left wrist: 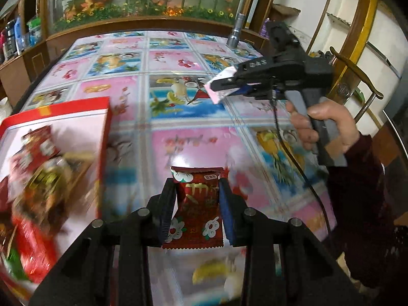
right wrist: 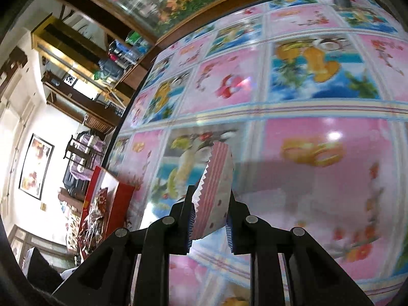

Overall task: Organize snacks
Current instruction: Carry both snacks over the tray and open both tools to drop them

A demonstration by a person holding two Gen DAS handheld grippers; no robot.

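- Left wrist view: the left gripper [left wrist: 196, 204] is clamped on a dark red snack packet [left wrist: 196, 211], held above the patterned tablecloth [left wrist: 178, 117]. A red box [left wrist: 102, 137] of snacks is seen at the left. At the far right, the right gripper [left wrist: 216, 84], held by a hand [left wrist: 323, 125], pinches a pink packet [left wrist: 219, 86].
- Right wrist view: the right gripper [right wrist: 210, 216] is closed on the pink striped packet [right wrist: 214, 191]; the red box [right wrist: 122, 199] lies at the left table edge.

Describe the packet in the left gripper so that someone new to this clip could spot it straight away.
Start at the red box of snacks on the tablecloth. Beside it, the left gripper pinches a dark red packet with white flowers. The right gripper's packet is pink and white striped.
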